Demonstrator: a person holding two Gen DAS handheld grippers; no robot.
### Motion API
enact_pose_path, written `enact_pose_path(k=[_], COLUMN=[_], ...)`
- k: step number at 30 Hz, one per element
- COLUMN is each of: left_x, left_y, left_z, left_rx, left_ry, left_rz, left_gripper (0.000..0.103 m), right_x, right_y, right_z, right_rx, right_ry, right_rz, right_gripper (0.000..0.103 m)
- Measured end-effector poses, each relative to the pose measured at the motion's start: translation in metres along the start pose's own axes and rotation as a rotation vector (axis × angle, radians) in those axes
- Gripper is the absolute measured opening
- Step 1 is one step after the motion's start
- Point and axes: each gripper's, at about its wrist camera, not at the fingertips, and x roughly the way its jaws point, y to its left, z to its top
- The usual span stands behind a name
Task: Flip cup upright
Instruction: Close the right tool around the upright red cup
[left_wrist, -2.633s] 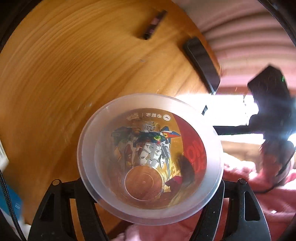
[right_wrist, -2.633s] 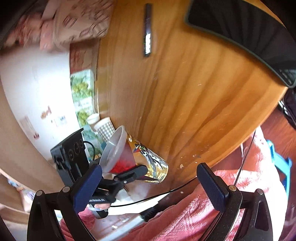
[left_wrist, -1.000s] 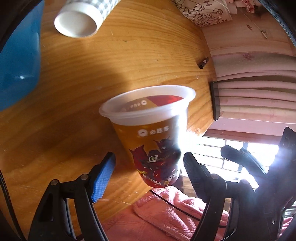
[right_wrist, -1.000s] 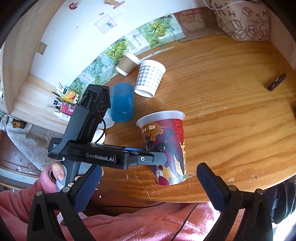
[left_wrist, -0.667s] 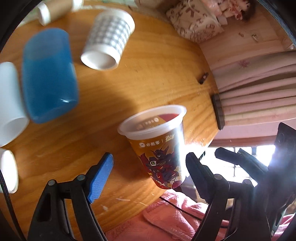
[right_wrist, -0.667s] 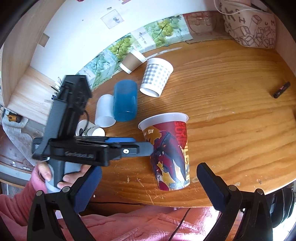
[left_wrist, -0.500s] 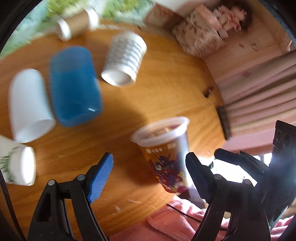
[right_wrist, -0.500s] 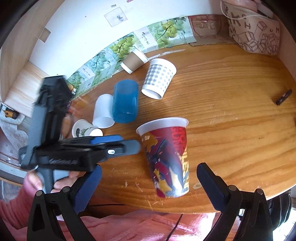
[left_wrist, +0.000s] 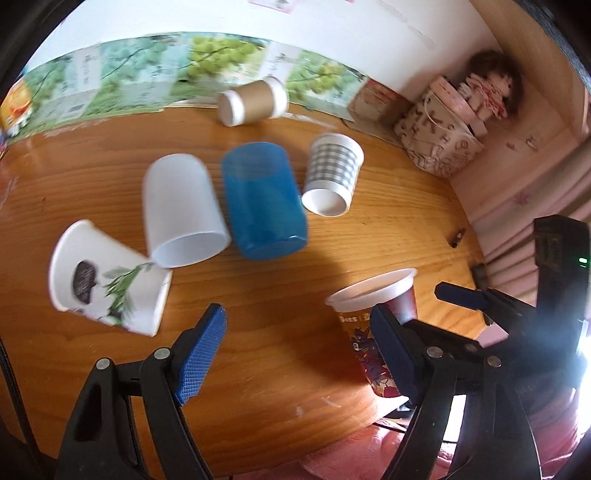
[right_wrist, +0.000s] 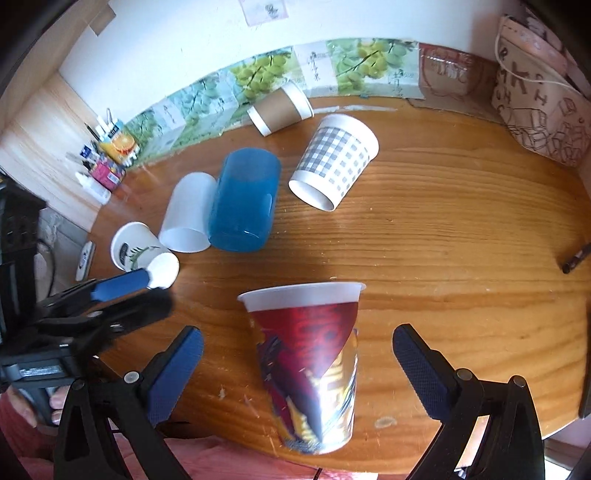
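Observation:
A printed red and gold plastic cup (right_wrist: 310, 362) stands upright, mouth up, near the front edge of the wooden table (right_wrist: 461, 258). In the left wrist view the cup (left_wrist: 365, 321) is at the right, partly behind my right finger. My left gripper (left_wrist: 295, 347) is open and empty, left of the cup and apart from it. It also shows in the right wrist view (right_wrist: 122, 295) at the left. My right gripper (right_wrist: 297, 369) is open, with the cup between its fingers and not touching them.
Several cups lie on their sides farther back: a blue tumbler (left_wrist: 262, 199), a white cup (left_wrist: 181, 206), a leaf-print paper cup (left_wrist: 107, 280), a checked cup (left_wrist: 332, 173) and a brown paper cup (left_wrist: 255, 101). A small dark stick (right_wrist: 576, 258) lies at the right. A patterned bag (right_wrist: 539, 107) stands at the back right.
My left gripper has let go of the printed cup, which now stands upright on the table. The left gripper has pulled back and left, bringing the lying cups into view.

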Motion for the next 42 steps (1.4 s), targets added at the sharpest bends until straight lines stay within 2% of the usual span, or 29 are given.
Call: enact_pose_path(k=[7, 16, 24, 25, 29, 42], left_x=[-0.019, -0.026, -0.028, -0.028, -0.031, -0.036], left_y=[0.021, 0.030, 0.032, 0.032, 0.030, 0.012], left_z=[-0.015, -0.025, -0.032, -0.033, -0.035, -0.041], left_rx=[-0.025, -0.017, -0.021, -0.020, -0.018, 0.020], left_ry=[-0.046, -0.042, -0.038, -0.039, -0.046, -0.059], left_rz=[0.046, 0.114, 0.113, 0.112, 0.110, 0.098], left_gripper=[0.083, 0.083, 0.083, 0.083, 0.083, 0.083], right_x=[0.029, 0.061, 0.073, 0.073, 0.073, 0.041], right_y=[0.005, 0.012, 0.014, 0.014, 0.015, 0.029], right_z=[0.007, 0.016, 0.017, 0.017, 0.017, 0.016], right_rx=[-0.005, 0.031, 0.042, 0.042, 0.027, -0.065], right_ry=[0.051, 0.129, 0.174, 0.175, 0.175, 0.077], right_rz=[0.002, 0.018, 0.007, 0.009, 0.010, 0.022], right_gripper=[0.103, 0.103, 0.103, 0.102, 0.088, 0.088])
